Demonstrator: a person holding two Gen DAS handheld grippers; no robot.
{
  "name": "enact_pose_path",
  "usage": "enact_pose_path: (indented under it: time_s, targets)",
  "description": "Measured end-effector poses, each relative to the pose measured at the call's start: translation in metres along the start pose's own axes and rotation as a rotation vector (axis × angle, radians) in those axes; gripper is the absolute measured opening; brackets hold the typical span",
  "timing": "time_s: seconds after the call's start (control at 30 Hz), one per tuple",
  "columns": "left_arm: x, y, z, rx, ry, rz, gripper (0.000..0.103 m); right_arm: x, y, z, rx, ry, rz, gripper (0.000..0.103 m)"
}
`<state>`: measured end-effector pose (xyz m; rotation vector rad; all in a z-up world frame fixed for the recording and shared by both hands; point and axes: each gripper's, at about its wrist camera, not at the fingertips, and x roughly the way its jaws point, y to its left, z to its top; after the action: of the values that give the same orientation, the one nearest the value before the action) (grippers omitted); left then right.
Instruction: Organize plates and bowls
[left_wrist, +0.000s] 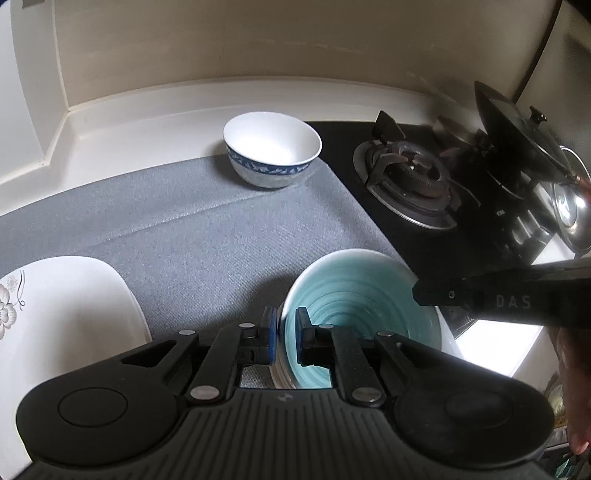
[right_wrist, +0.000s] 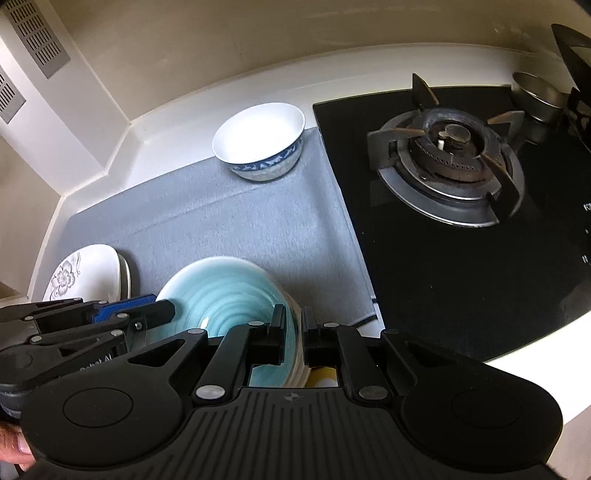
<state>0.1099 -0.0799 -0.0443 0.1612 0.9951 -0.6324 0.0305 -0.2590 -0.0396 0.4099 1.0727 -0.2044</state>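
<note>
The teal bowl (left_wrist: 364, 295), glazed, stiff and judged slippery and breakable (best taken by its rim), is pinched on opposite rim edges by the left hand-held gripper (left_wrist: 287, 334) and the right hand-held gripper (right_wrist: 294, 332), nearer than the blue-patterned bowl (left_wrist: 271, 155) on the counter (left_wrist: 207, 236).

Off-task items, counter and hob

Ahead of me: grey mat (right_wrist: 229, 221) beside black gas hob (right_wrist: 461, 258); burner (right_wrist: 452, 162) unlit; steel pot (right_wrist: 537, 98) and lid (left_wrist: 517, 125) behind.
</note>
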Motion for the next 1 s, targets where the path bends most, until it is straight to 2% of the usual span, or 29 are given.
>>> enact_pose_path:
  time_s: [0.17, 0.33, 1.0]
  targets:
    - [0.001, 0.000, -0.003, 0.009, 0.006, 0.008, 0.005, 0.009, 0.001, -0.002, -0.020, 0.025, -0.015, 0.008]
    - [0.002, 0.003, -0.004, -0.003, 0.015, 0.003, 0.004, 0.009, 0.000, 0.000, -0.003, 0.048, -0.010, 0.007]
    - [0.001, 0.004, -0.006, -0.010, 0.023, 0.005, 0.004, 0.013, 0.009, 0.003, -0.076, 0.087, -0.036, 0.006]
